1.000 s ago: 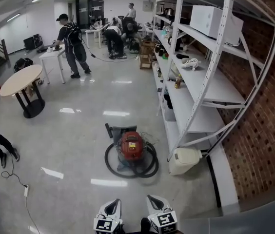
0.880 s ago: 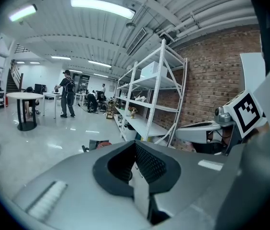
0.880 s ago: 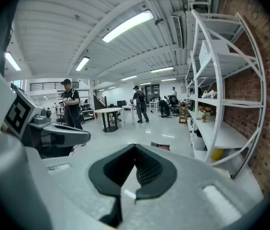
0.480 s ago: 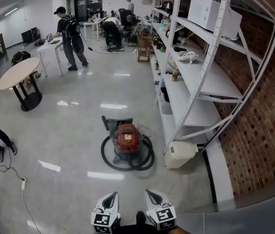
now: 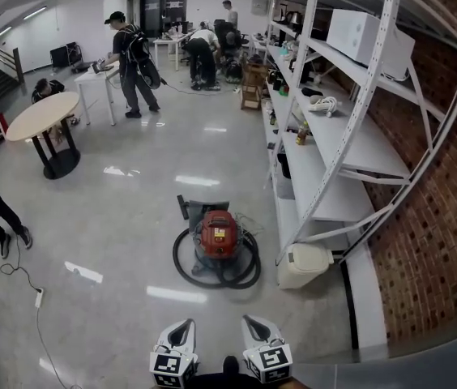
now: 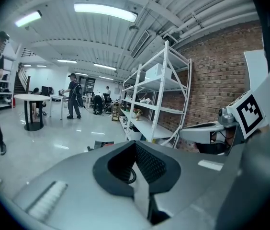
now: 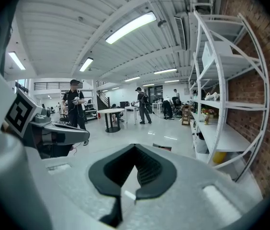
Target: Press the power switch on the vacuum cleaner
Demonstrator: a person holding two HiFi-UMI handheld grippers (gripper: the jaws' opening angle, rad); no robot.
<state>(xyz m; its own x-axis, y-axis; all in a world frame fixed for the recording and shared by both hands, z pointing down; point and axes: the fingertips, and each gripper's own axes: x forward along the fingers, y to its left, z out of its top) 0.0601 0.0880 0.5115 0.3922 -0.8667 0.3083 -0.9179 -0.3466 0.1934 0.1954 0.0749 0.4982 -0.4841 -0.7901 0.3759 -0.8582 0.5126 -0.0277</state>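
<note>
While both hand-held grippers (image 5: 185, 325) (image 5: 249, 322) are closed empty, the vacuum cleaner (image 5: 218, 238) stands apart.

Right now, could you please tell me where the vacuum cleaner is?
In the head view, the red vacuum cleaner sits on the floor near the centre, ringed by its black hose, just left of the white shelving rack and a cream container.
</note>
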